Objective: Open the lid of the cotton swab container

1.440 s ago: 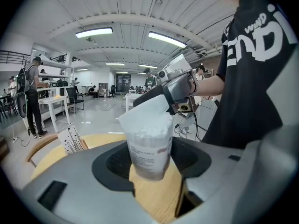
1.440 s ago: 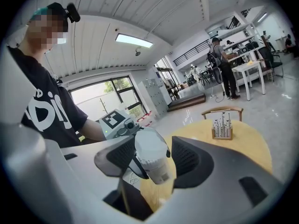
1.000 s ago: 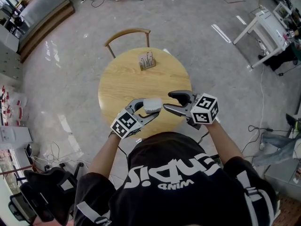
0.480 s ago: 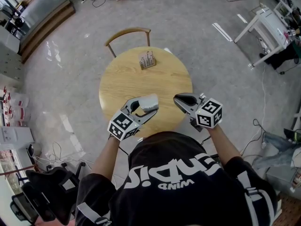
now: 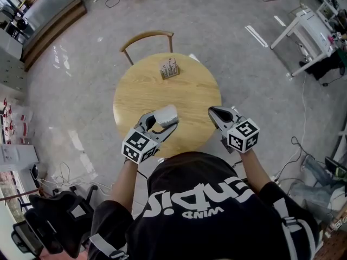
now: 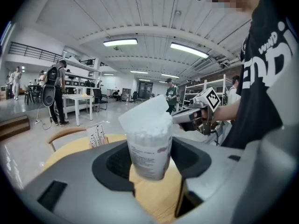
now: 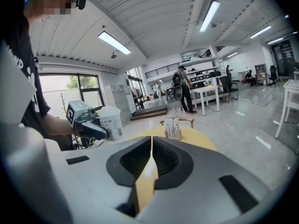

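Observation:
The cotton swab container, a clear tub packed with white swabs, is held above the near edge of the round wooden table. My left gripper is shut on the tub's sides. Its white lid stands flipped up at the top. My right gripper hovers to the right of the tub, well apart from it. Its jaws are closing and meet in the right gripper view with nothing between them. From there the tub shows at the left.
A small stand of upright sticks sits at the table's far side. A wooden chair is behind the table. White tables stand at the far right, and cables lie on the floor by my right side.
My right gripper has pulled back to the right, away from the container, and its jaws have closed. The left gripper with the tub has drifted a little left.

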Available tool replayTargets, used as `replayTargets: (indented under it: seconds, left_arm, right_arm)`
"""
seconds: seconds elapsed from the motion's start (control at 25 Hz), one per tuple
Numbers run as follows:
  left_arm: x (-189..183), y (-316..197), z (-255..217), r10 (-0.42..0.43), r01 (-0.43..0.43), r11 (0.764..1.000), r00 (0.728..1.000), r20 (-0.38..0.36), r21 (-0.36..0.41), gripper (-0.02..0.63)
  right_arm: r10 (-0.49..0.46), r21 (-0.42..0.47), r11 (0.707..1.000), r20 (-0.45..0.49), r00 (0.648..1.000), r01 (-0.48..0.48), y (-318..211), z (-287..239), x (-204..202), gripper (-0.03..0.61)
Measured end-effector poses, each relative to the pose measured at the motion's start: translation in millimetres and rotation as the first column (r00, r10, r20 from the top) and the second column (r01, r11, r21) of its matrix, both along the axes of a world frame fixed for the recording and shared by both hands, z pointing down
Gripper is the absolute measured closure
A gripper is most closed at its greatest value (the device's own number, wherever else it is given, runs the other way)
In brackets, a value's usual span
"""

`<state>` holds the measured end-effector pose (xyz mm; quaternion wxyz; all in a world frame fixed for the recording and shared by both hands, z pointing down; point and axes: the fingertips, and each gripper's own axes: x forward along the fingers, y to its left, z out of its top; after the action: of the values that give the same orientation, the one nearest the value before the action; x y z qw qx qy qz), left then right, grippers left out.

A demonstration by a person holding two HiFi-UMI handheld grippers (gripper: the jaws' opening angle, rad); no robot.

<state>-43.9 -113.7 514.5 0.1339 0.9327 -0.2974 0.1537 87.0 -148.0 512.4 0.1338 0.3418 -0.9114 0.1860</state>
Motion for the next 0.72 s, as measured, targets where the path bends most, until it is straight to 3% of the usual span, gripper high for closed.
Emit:
replayTargets:
  seconds: [0.28,0.72]
  left_arm:
    - [-15.1,-16.2,0.2,-0.178,0.178,0.984,0.984,-0.018,-0.005,0.356]
    - [-54.0,-17.3,-0.9,-0.395,0.395,0.918,0.919,-0.018,0.014,0.356]
  right_arm:
    - [0.069,0.008,0.998,0.041,0.997,-0.070,-10.0,-5.5,19.3,0.568]
    - [0.137,0.045,0.989,0.034,0.990,-0.139,-10.1,-5.2,20.6,0.568]
